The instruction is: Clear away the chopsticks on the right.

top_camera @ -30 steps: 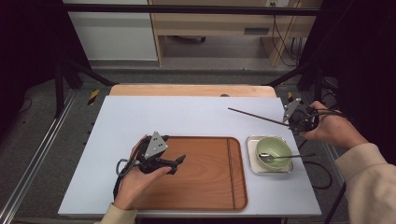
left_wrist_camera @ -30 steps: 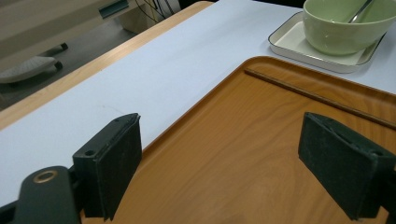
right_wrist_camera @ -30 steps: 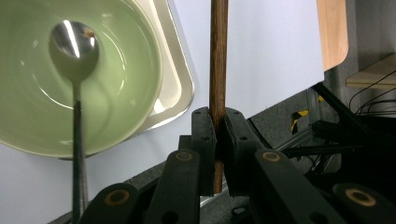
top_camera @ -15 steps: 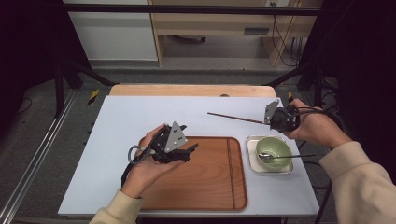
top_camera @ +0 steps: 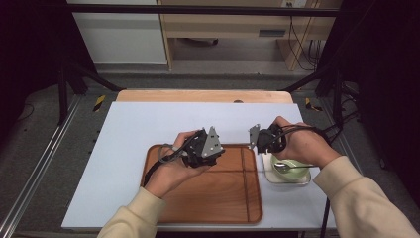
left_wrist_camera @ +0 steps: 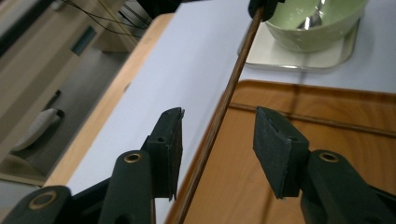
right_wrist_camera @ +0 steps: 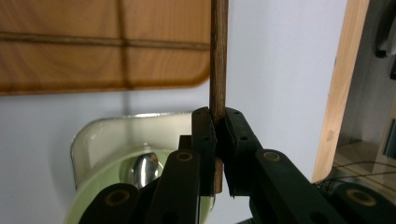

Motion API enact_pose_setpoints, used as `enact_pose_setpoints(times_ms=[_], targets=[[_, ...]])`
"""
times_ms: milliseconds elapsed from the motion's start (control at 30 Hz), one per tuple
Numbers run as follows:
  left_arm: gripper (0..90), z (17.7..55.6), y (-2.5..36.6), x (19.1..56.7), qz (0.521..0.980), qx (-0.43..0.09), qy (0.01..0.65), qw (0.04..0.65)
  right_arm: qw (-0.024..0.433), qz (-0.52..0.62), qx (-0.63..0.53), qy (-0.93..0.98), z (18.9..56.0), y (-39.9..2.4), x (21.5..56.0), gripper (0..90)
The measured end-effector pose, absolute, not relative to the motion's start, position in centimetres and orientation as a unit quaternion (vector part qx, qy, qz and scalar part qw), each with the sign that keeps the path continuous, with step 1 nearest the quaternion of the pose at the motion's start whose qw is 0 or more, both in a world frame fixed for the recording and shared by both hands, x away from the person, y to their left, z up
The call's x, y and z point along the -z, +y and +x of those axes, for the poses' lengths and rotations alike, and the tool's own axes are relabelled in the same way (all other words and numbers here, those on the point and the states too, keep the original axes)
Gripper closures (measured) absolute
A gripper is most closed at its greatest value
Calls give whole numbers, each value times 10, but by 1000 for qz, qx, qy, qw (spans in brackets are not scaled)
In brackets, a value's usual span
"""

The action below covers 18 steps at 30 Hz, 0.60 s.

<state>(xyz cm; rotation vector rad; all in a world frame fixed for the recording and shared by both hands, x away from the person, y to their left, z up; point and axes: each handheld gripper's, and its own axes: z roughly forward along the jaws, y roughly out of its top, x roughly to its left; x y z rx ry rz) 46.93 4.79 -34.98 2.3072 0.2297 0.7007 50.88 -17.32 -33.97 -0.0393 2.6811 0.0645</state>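
Observation:
My right gripper (right_wrist_camera: 218, 122) is shut on the end of a thin brown wooden chopstick (right_wrist_camera: 218, 56). In the high view it (top_camera: 262, 141) hovers at the wooden tray's (top_camera: 213, 198) far right corner. The chopstick (left_wrist_camera: 233, 79) slants from there down between the jaws of my left gripper (left_wrist_camera: 217, 121). Those jaws have just been closing and still stand apart, with the stick nearer the left pad and a gap on both sides. In the high view the left gripper (top_camera: 205, 148) hangs over the tray's far edge, pointing toward the right gripper.
A pale green bowl (top_camera: 292, 171) holding a metal spoon (top_camera: 283, 167) sits on a small white dish (top_camera: 269, 174) just right of the tray, under my right hand. A white sheet (top_camera: 138, 129) covers the table. Dark frame posts (top_camera: 64, 84) stand at both sides.
Both hands have come together over the tray's far edge: the right carried the chopstick leftward, the left rose and moved right. The left jaws are narrower, now either side of the stick.

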Motion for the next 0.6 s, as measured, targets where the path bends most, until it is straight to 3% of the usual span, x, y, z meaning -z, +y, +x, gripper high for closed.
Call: enact_pose_setpoints(times_ms=[233,600], targets=[[590,471,41,365,905,-237,84,343,227,-43,-27,973,502,-160,345,844],[676,472,36,374,913,-224,76,333,222,-59,-27,973,494,-149,348,844]])
